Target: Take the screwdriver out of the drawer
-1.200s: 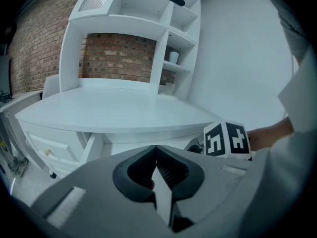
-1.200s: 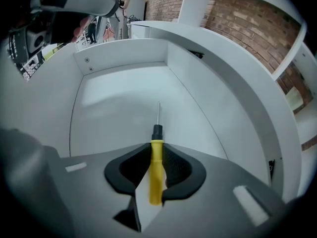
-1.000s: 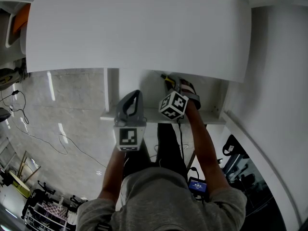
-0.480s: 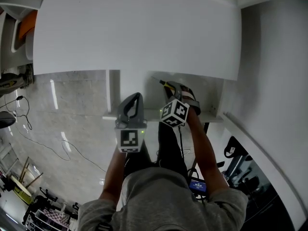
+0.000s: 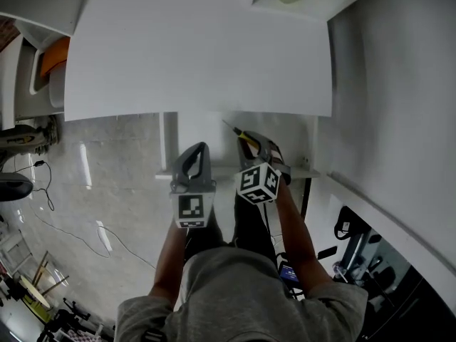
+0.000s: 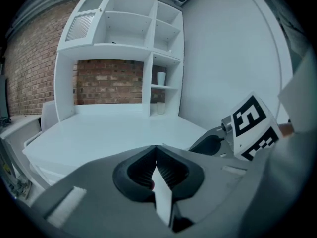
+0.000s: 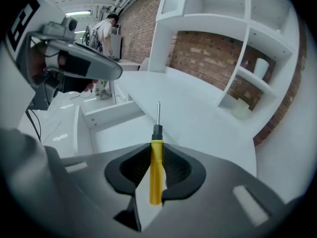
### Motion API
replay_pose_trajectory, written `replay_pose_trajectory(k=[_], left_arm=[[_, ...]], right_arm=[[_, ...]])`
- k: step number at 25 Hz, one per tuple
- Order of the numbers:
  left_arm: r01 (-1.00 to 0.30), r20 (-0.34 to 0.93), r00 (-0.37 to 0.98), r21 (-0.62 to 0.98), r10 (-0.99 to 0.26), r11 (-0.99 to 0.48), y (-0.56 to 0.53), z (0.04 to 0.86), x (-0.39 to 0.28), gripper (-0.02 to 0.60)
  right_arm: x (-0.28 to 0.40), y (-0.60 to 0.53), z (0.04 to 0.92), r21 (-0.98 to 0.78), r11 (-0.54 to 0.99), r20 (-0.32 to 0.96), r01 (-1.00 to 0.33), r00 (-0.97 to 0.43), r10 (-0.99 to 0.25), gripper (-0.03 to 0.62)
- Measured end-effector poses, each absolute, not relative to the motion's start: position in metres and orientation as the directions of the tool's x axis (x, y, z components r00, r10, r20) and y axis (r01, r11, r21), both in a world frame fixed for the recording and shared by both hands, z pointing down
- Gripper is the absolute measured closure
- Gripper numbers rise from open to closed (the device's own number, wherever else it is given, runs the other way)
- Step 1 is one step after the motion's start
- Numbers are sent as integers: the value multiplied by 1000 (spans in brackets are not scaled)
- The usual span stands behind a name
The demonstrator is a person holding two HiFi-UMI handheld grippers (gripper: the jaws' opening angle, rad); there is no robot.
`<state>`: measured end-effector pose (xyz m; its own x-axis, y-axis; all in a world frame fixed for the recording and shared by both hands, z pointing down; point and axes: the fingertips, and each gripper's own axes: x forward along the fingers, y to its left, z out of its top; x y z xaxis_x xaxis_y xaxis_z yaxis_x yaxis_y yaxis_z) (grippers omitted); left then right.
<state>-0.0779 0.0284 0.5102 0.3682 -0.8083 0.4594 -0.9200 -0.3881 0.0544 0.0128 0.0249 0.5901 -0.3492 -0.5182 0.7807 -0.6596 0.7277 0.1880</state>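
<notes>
In the right gripper view the white desk (image 7: 208,118) lies at 1 o'clock and the open drawer (image 7: 106,114) at 9 o'clock. The left gripper (image 6: 156,148) is pressed together, empty. The right gripper (image 7: 156,147) pinches the yellow screwdriver (image 7: 155,177), clear of the drawer; its narrow handle could pivot or slip, or the tip could strike the desk. No readable writing, only square markers (image 5: 191,205)

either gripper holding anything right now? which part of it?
Right gripper is shut on the screwdriver, clamped on its yellow handle, shaft pointing out ahead. Left gripper is shut with nothing in it.
</notes>
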Motion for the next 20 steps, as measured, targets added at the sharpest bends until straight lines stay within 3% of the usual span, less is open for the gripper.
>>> replay_pose_trajectory(k=[20], left_arm=[[-893, 344, 415, -21, -842, -449, 37, 398, -13, 569]], right_arm=[[107, 39, 437, 116, 432, 577, -894, -293, -762, 519]])
